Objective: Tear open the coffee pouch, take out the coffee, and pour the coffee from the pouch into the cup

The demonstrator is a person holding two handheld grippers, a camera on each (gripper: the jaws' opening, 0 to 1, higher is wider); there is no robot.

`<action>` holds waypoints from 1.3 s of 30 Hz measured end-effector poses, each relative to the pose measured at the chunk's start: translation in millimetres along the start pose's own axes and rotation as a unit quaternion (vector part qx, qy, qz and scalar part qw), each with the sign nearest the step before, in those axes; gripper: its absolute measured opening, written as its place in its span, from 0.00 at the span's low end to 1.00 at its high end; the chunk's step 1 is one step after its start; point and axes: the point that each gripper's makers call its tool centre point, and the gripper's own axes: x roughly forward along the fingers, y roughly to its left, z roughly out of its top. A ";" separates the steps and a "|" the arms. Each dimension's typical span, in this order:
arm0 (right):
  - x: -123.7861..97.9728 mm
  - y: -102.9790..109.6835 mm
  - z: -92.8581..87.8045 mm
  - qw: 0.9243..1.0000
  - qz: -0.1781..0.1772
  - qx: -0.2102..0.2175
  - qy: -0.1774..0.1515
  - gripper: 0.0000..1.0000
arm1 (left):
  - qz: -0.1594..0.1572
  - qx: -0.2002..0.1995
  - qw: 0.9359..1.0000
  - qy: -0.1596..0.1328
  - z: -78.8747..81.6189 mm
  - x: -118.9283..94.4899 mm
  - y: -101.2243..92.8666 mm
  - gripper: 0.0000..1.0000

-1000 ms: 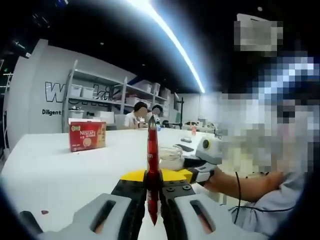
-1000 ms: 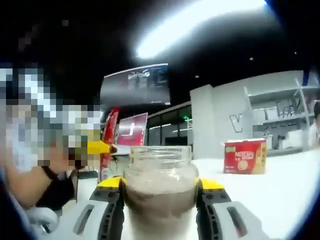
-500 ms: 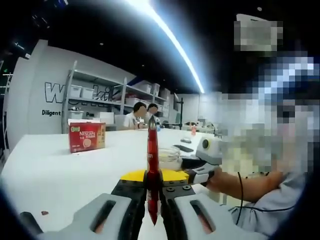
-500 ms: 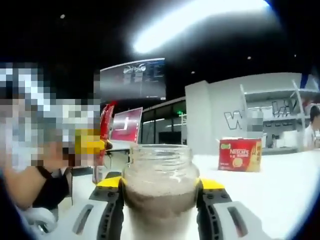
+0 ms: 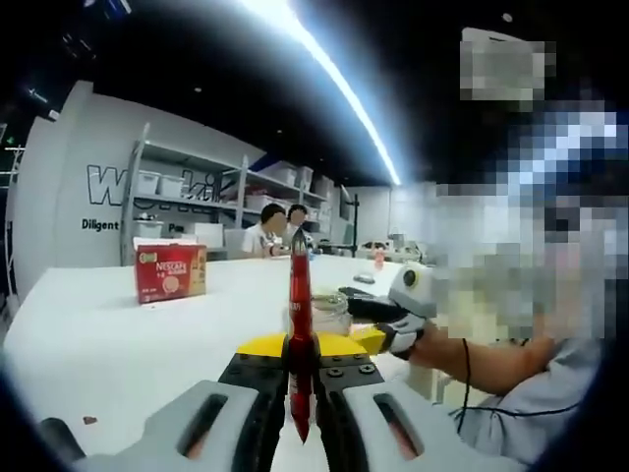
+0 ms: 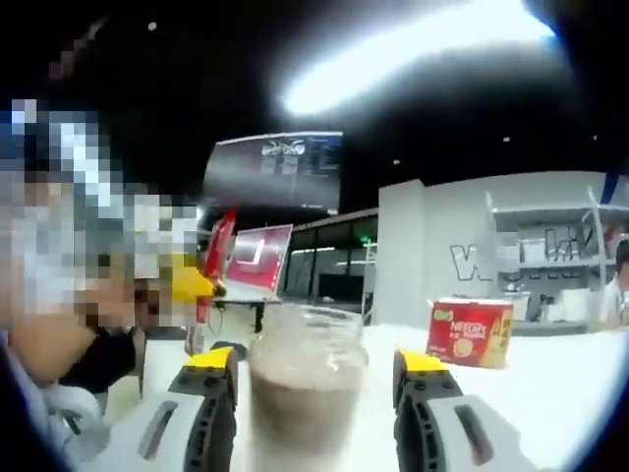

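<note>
A slim red coffee stick pouch (image 5: 298, 324) stands upright between the jaws of my left gripper (image 5: 300, 356), which is shut on it. Just behind it is a glass jar (image 5: 326, 309) on the white table (image 5: 108, 344). My right gripper (image 5: 378, 320) comes into the left gripper view from the right, held by a hand. In the right gripper view the jar (image 6: 305, 379), blurred and holding a grey-brown fill, sits between the yellow-tipped jaws of my right gripper (image 6: 316, 362), with a gap on each side. My left gripper (image 6: 192, 285) and the pouch (image 6: 217, 248) show at the left.
A red Nescafe box (image 5: 169, 272) stands farther off on the table, also seen as the box (image 6: 470, 332) at the right. Shelves with bins (image 5: 197, 182) line the wall, and two people (image 5: 280, 226) sit at the table's far end.
My right gripper's jaws have spread away from the jar, which they were pressing against before. The left gripper still holds the pouch upright in the same pose.
</note>
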 end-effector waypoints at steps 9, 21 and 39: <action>-49.4 60.5 48.6 0.990 0.072 0.049 -0.111 0.41 | -0.020 -0.009 1.000 -0.011 4.3 2.2 -8.2 0.11; -46.8 116.2 40.0 0.963 0.179 0.180 -0.087 0.45 | -0.198 -0.062 0.976 -0.066 38.6 -7.5 -92.3 0.11; -37.0 137.6 38.4 0.957 0.208 0.184 -0.084 0.20 | -0.248 -0.081 0.965 -0.037 19.3 19.2 -128.4 0.11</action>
